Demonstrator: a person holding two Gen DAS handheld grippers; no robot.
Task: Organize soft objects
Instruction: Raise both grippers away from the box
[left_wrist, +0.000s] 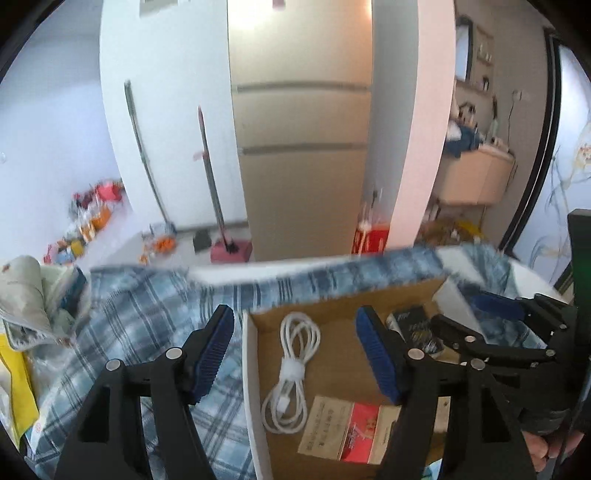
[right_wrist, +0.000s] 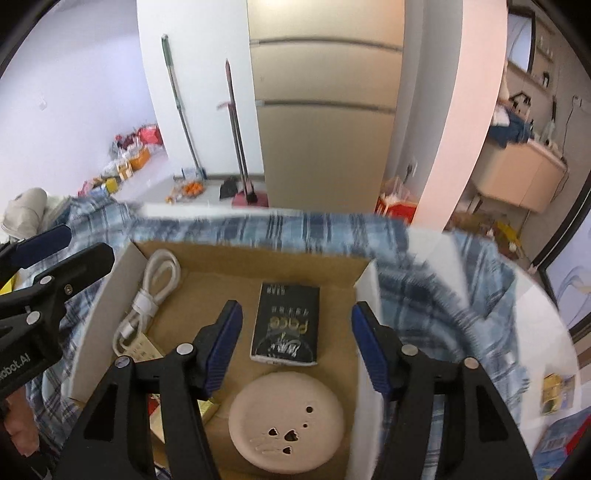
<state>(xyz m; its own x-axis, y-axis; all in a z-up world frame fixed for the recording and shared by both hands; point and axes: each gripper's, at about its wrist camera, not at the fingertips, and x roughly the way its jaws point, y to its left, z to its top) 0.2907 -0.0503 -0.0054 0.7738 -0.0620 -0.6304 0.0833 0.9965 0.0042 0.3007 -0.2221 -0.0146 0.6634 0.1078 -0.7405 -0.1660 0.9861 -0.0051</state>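
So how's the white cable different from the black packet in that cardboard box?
The white cable is a coiled loop tied with a white strap, lying by the box's left wall; the black packet is a flat rectangle with printed lettering, near the middle. The cable is pale, the packet dark. Both lie loose on the cardboard box floor, untouched by either gripper.

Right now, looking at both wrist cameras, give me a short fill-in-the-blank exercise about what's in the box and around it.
1. The coiled white cable lies inside the open cardboard ____.
2. The cloth draped around the box has a blue and white ____ pattern.
3. The round pink dish sits in front of a ____ packet.
4. Between the blue pads of the right gripper, ____ is clamped.

Missing words: box; plaid; black; nothing
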